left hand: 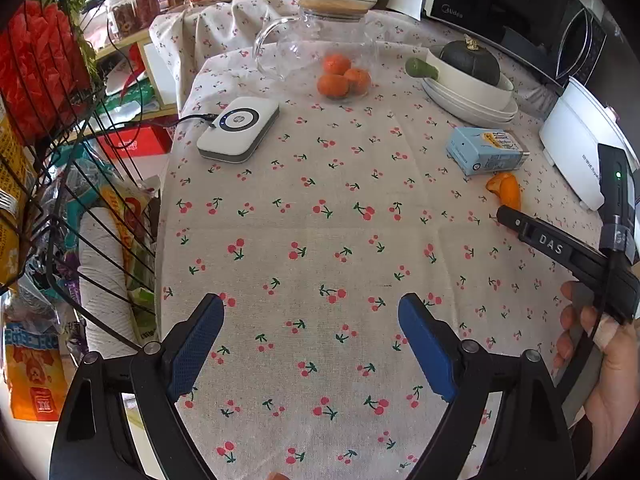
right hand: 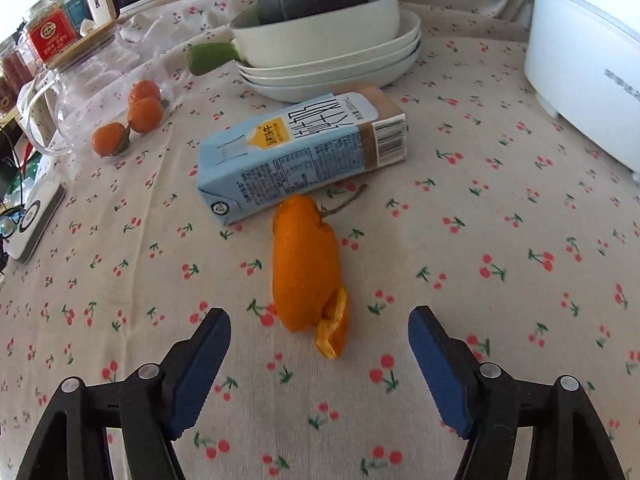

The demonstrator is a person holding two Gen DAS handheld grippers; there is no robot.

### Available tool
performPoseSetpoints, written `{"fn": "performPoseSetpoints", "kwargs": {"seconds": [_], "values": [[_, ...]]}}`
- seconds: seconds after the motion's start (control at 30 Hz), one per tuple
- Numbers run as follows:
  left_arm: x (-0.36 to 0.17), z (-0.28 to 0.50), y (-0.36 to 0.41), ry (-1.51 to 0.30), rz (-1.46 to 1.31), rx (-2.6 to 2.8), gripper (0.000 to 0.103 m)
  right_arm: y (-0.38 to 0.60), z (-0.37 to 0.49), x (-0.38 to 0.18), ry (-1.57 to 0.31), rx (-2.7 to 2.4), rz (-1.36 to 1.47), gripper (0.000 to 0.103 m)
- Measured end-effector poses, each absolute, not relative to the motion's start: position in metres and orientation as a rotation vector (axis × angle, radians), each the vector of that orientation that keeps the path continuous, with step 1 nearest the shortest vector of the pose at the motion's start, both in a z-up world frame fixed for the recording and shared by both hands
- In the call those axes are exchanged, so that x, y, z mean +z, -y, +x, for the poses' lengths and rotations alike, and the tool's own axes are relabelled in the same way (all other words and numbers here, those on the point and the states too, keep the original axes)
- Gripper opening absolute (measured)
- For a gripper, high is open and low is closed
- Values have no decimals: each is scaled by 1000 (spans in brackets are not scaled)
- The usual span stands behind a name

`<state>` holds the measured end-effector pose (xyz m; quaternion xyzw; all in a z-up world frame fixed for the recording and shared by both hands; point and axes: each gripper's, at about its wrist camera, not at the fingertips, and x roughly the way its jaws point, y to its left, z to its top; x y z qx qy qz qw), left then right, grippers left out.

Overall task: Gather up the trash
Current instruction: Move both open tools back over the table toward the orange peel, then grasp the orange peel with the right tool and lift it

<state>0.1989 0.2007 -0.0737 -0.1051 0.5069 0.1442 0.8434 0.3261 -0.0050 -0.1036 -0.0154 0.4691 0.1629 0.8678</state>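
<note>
Peel (right hand: pixel 306 276) of an orange lies on the cherry-print worktop (right hand: pixel 500 208) just in front of the blue milk carton (right hand: pixel 296 156), right hand-held gripper (right hand: pixel 320 328) jaws wide and empty just short of it, left hand-held gripper (left hand: pixel 311 322) wide, empty over bare cloth.

Ahead of the right tongs, the milk carton (right hand: pixel 298 152) hides the far tip of the orange peel (right hand: pixel 306 264). The white appliance (right hand: pixel 584 60) to their right runs off the frame. Left of the left tongs, the wire basket (left hand: pixel 60 152) is cut off, its packet labels unreadable.
</note>
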Motion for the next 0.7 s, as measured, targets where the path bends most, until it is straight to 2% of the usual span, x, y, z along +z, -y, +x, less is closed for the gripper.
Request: {"fn": "performPoseSetpoints", "kwargs": {"seconds": [0.07,0.13,0.2,0.23,0.37,0.7], "values": [[-76,201,-199,-1076,-209,309,91,0,337,-111,-986,343,-35,60],[-79,203,-198,-1087,-207,310,91,-3,342,-112,-960,340,-44,55],[-81,205,-197,-1093,-204,312,91,-5,345,-112,-950,342,-57,38],[-82,206,-195,-1095,-200,313,91,-5,345,-111,-945,345,-63,26],[-84,209,-187,-1110,-189,279,91,6,338,-103,-942,366,-31,20],[-74,258,-120,-1096,35,-6,91,87,287,-78,-982,377,-14,20]]}}
